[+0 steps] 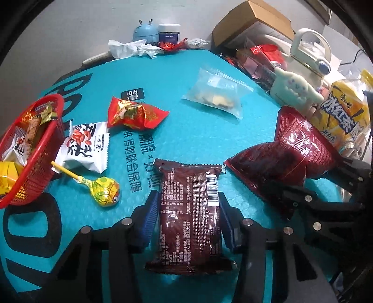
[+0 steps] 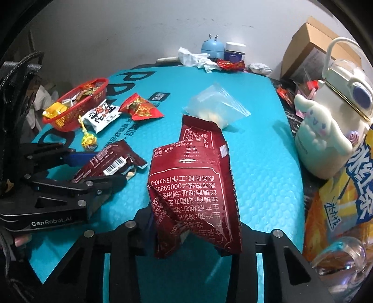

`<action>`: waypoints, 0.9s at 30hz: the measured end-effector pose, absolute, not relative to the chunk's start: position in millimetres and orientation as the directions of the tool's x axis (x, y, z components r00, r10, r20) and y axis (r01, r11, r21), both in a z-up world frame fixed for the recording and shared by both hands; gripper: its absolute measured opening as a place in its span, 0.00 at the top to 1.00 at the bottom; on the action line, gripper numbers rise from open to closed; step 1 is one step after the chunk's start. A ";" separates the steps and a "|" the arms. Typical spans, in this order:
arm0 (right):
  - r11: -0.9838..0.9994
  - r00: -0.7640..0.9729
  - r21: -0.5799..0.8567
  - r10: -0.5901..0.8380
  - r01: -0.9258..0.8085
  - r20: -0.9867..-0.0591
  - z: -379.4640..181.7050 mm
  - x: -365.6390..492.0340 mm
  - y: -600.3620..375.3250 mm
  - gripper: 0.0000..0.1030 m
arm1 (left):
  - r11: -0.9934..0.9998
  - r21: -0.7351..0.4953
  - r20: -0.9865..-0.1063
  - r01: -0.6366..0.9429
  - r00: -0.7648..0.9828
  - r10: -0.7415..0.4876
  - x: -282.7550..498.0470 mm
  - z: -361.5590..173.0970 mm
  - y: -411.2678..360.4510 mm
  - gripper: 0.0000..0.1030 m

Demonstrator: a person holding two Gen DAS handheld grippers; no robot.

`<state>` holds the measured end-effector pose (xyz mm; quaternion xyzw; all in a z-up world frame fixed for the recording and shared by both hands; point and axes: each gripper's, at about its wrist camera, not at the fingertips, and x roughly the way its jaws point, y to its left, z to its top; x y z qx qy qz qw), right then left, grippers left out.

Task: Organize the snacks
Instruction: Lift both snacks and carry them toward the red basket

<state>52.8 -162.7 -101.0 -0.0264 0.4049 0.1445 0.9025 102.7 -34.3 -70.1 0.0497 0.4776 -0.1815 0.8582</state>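
Observation:
My left gripper (image 1: 186, 207) is shut on a dark brown snack packet (image 1: 190, 214), holding it by its long sides just above the teal mat (image 1: 198, 130); both also show in the right wrist view (image 2: 109, 160). My right gripper (image 2: 193, 235) is shut on a dark red snack bag (image 2: 195, 186), held upright; the bag also shows in the left wrist view (image 1: 286, 158). A red basket (image 1: 30, 149) with several snacks sits at the left. Beside it lie a white peanut packet (image 1: 86, 146), a yellow lollipop (image 1: 102, 191) and a red candy packet (image 1: 135, 114). A clear zip bag (image 1: 216, 93) lies farther back.
A cream kettle (image 2: 342, 93) with a white plush figure (image 2: 319, 139) and a yellow drink bag (image 2: 345, 198) stand at the right edge. A cardboard box (image 1: 254, 21), a blue gadget (image 1: 145, 31), a jar (image 1: 169, 32) and crumpled tissue (image 1: 130, 47) line the back by the wall.

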 end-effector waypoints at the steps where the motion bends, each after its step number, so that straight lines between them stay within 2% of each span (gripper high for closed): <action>1: 0.956 0.629 0.074 0.243 -0.282 -0.738 -100.9 52.7 -162.9 0.64 | 0.927 -0.097 -0.837 0.361 0.474 -0.273 102.1 -69.7 -34.1 0.54; 11: 0.955 0.636 0.095 0.259 -0.280 -0.727 -93.0 42.9 -163.3 0.65 | 0.922 -0.166 -0.832 0.350 0.451 -0.321 89.9 -66.5 -30.2 0.54; 27: 0.930 0.645 0.119 0.329 -0.347 -0.690 -72.8 11.8 -146.4 0.65 | 0.934 -0.162 -0.786 0.318 0.530 -0.317 51.6 -39.0 -12.6 0.54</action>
